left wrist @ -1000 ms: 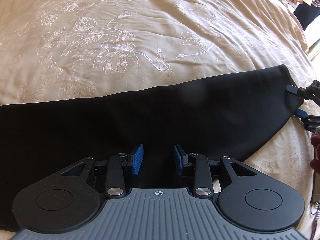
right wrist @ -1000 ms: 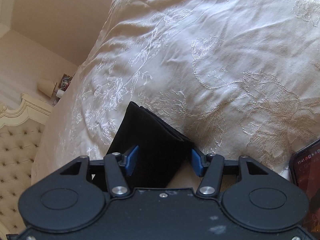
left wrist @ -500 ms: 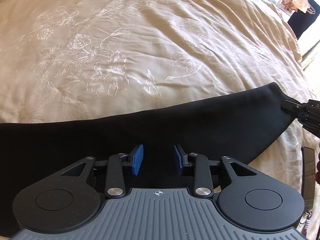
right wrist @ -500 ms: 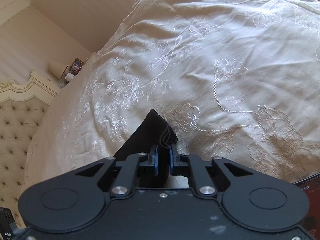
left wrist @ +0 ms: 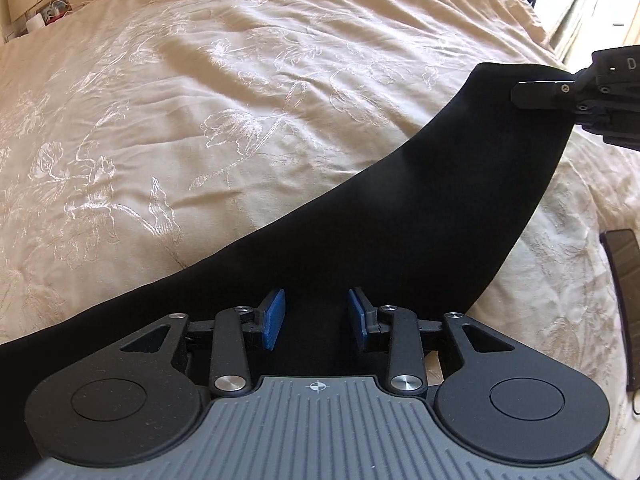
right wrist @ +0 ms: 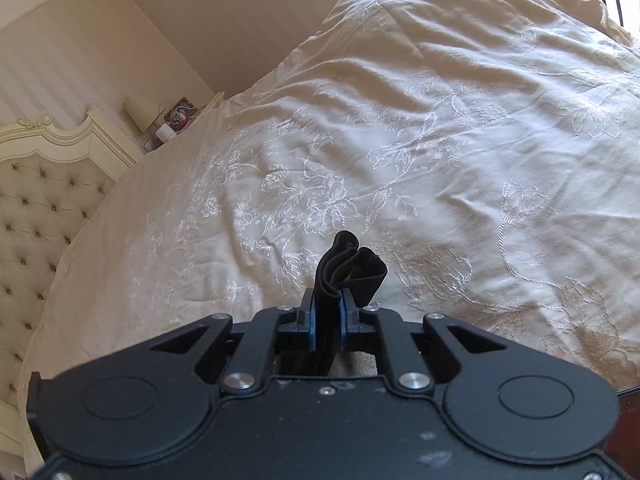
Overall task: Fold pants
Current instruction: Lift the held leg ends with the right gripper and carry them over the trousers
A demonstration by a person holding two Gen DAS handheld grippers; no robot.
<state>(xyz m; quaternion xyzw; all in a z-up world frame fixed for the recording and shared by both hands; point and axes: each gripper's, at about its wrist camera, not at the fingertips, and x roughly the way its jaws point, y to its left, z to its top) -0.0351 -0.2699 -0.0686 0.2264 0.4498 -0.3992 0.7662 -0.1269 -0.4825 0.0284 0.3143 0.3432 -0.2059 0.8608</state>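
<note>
The black pants [left wrist: 400,216] lie folded lengthwise on the cream embroidered bedspread [left wrist: 200,120]. Their right end is lifted off the bed. My right gripper [right wrist: 327,320] is shut on that end, and bunched layers of cloth [right wrist: 348,264] stick out past its blue pads. It also shows in the left wrist view [left wrist: 560,96] at the upper right, clamping the raised corner. My left gripper [left wrist: 316,316] is open, with its blue pads [left wrist: 274,318] over the middle of the pants near their front edge.
A dark phone [left wrist: 624,300] lies on the bedspread to the right of the pants. A tufted headboard [right wrist: 44,200] stands at the left. A nightstand with a lamp [right wrist: 140,110] sits beyond the bed's far side.
My right gripper has shut on the end of the pants and lifted it up off the bed. The left gripper has stayed open over the middle of the pants.
</note>
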